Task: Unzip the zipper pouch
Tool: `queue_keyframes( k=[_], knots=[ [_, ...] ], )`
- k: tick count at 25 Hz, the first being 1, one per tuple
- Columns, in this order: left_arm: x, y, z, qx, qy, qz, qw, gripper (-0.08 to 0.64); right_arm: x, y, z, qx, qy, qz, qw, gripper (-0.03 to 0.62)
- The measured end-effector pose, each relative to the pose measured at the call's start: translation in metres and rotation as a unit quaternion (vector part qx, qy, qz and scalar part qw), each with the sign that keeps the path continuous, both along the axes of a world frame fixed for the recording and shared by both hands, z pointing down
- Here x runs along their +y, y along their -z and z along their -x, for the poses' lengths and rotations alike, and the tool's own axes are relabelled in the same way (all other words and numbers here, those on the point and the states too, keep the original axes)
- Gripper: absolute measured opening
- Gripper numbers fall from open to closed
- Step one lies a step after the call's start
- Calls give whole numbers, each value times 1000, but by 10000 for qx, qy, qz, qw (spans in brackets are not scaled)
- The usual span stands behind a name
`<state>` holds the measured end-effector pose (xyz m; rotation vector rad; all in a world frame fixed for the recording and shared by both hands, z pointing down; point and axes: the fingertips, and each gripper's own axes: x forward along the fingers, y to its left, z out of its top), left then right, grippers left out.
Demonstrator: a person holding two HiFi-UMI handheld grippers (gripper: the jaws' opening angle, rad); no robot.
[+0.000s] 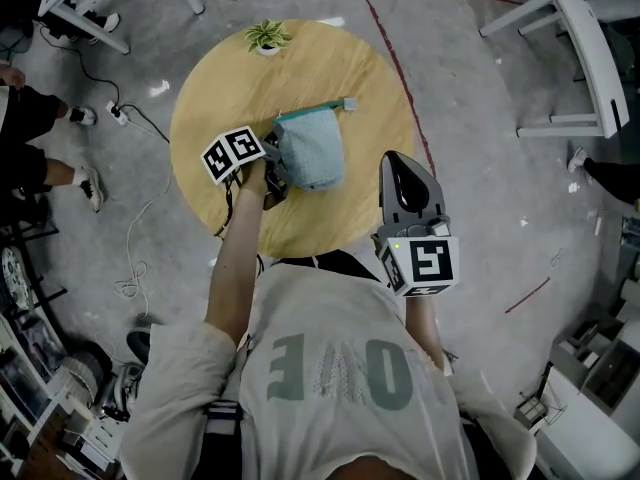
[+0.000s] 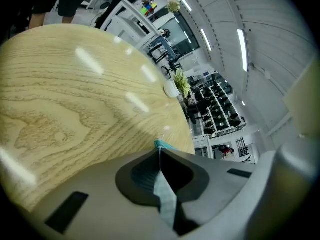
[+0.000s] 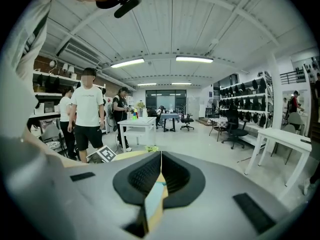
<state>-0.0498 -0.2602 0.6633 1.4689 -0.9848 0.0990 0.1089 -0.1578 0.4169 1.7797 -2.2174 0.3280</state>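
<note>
A teal zipper pouch [image 1: 312, 148] lies in the middle of a round wooden table [image 1: 220, 78], its zipper edge along the far side ending in a small tab [image 1: 348, 103]. My left gripper [image 1: 272, 173] is at the pouch's left near corner. In the left gripper view its jaws [image 2: 159, 151] are shut with teal fabric [image 2: 165, 194] pinched between them. My right gripper [image 1: 392, 160] hangs over the table's right front edge, apart from the pouch. Its jaws [image 3: 161, 156] are shut with nothing held; the pouch [image 3: 156, 191] shows beyond them.
A small potted plant [image 1: 267, 36] stands at the table's far edge. White tables [image 1: 590, 48] stand on the grey floor to the right and back left. A cable with a power strip [image 1: 118, 116] lies left of the table, beside a standing person [image 1: 30, 148].
</note>
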Motion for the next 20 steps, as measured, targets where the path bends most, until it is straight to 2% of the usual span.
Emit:
queue_keyframes(
  k=[6, 11, 16, 20],
  knots=[
    [-13, 34, -5, -131, -180, -588, 9980, 31, -2, 8, 2, -5, 48, -145, 9999, 29],
    [-27, 91, -8, -237, -275, -1364, 9900, 29, -1, 25, 2, -22, 120, -418, 9991, 29],
    [-41, 161, -3, -280, -253, -2201, 9747, 29, -8, 48, 7, -32, 247, -770, 9967, 29],
    [-49, 220, 6, -375, -177, -2959, 9543, 29, -15, 65, 12, -45, 370, -1026, 9940, 29]
  ],
)
